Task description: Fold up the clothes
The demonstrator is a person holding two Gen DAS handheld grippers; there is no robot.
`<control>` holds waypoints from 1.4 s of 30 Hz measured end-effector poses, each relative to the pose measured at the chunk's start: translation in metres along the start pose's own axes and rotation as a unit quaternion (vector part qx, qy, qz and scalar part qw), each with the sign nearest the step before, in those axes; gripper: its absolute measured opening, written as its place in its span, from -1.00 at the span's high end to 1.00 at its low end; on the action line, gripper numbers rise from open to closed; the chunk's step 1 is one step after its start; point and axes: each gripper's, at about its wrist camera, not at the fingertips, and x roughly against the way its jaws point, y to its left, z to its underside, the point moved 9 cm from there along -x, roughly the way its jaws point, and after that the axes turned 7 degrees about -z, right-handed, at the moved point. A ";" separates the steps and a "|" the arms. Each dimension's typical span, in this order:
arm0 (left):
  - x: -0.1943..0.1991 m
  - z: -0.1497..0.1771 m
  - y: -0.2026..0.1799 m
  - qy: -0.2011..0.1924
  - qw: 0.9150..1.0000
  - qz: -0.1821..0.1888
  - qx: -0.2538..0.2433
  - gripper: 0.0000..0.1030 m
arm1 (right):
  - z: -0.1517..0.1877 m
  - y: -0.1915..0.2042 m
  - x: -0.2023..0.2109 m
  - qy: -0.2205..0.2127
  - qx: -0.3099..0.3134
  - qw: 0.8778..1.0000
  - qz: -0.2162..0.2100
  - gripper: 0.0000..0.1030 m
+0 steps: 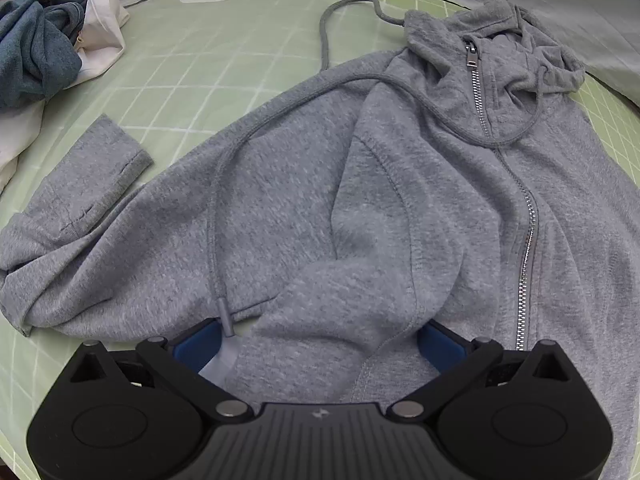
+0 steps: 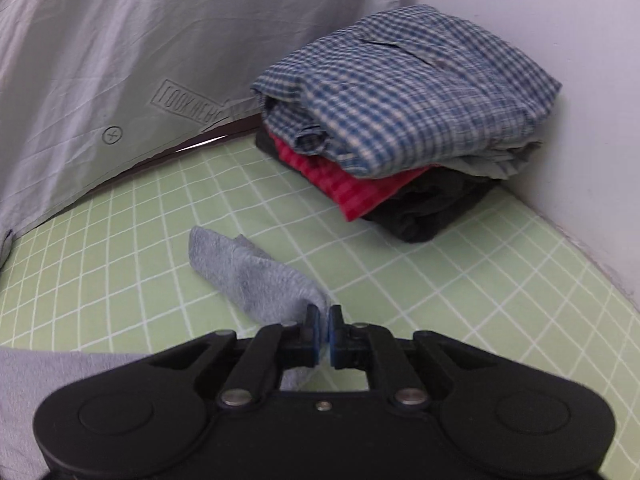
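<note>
Both claw fingers (image 1: 200,344) astride hoodie (image 1: 320,208)

Grey zip hoodie (image 1: 304,200) (rumpled), flat-ish.

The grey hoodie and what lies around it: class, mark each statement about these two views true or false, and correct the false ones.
1. The grey hoodie is zipped up. True: the zipper pull sits at the collar.
2. The left tool is shut tight on nothing. False: its jaws stand wide apart with hoodie fabric between them.
3. The right tool pinches a grey sleeve. True.
4. The folded stack has a red garment on top. False: a blue checked shirt tops it; red lies beneath.
5. A heap of unfolded clothes lies on the green grid mat. True.
</note>
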 end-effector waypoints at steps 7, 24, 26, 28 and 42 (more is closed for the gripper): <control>0.004 0.005 0.001 -0.011 1.000 -0.001 0.004 -1.00 | 0.023 -0.053 0.010 0.026 -0.042 0.999 0.022 0.90; 0.011 0.012 -0.009 -0.020 1.000 -0.005 0.016 -1.00 | 0.032 -0.049 0.023 -0.034 -0.154 0.985 -0.068 0.48; 0.013 0.013 -0.011 -0.019 1.000 -0.005 0.016 -1.00 | 0.024 -0.041 0.017 -0.035 -0.129 0.989 -0.061 0.85; 0.004 0.003 -0.004 -0.017 1.000 -0.004 0.016 -1.00 | 0.014 -0.027 0.008 -0.032 -0.090 0.993 -0.066 0.90; 0.006 0.001 -0.008 -0.014 1.000 -0.006 0.022 -1.00 | 0.008 0.058 -0.041 0.033 -0.025 0.989 -0.145 0.53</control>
